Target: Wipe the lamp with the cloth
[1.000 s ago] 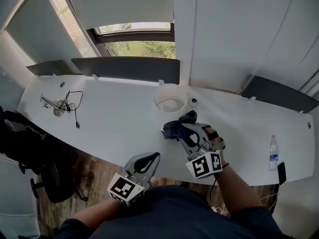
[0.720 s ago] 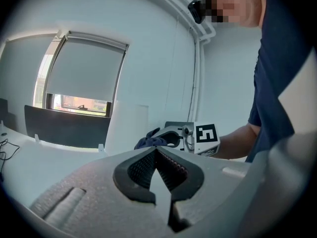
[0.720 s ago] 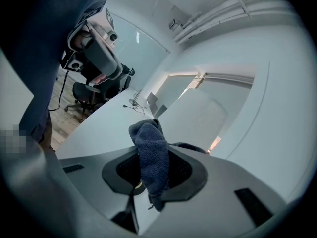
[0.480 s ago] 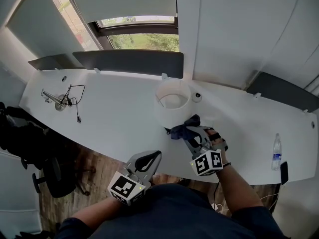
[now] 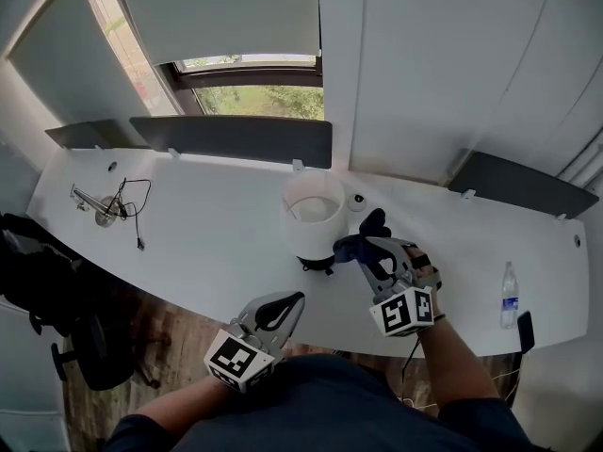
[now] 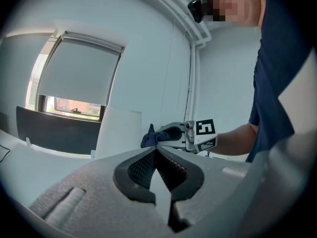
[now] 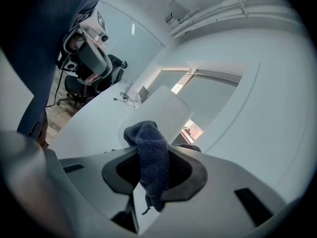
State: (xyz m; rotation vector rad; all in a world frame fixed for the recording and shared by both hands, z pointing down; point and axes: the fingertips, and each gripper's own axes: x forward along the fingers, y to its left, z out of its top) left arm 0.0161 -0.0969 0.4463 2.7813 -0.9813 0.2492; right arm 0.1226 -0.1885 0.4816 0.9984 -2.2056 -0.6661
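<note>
A lamp with a white cylindrical shade (image 5: 312,217) and a dark base (image 5: 317,264) stands mid-desk on the white desk (image 5: 207,243). My right gripper (image 5: 369,250) is shut on a dark blue cloth (image 5: 356,244), which sits beside the shade's lower right edge; I cannot tell whether they touch. In the right gripper view the cloth (image 7: 148,143) bulges out between the jaws with the shade (image 7: 166,114) just beyond. My left gripper (image 5: 292,299) hangs shut and empty by the desk's front edge. Its own view shows the closed tips (image 6: 156,151) and the shade (image 6: 119,130) ahead.
A water bottle (image 5: 510,295) and a black phone (image 5: 525,330) lie at the desk's right end. A cable and a metal part (image 5: 111,201) lie at the left end. A small round object (image 5: 358,199) sits behind the lamp. An office chair (image 5: 57,281) stands at the left.
My right gripper has carried the cloth from in front of the lamp to the right side of the shade. The left gripper has stayed by the desk's front edge.
</note>
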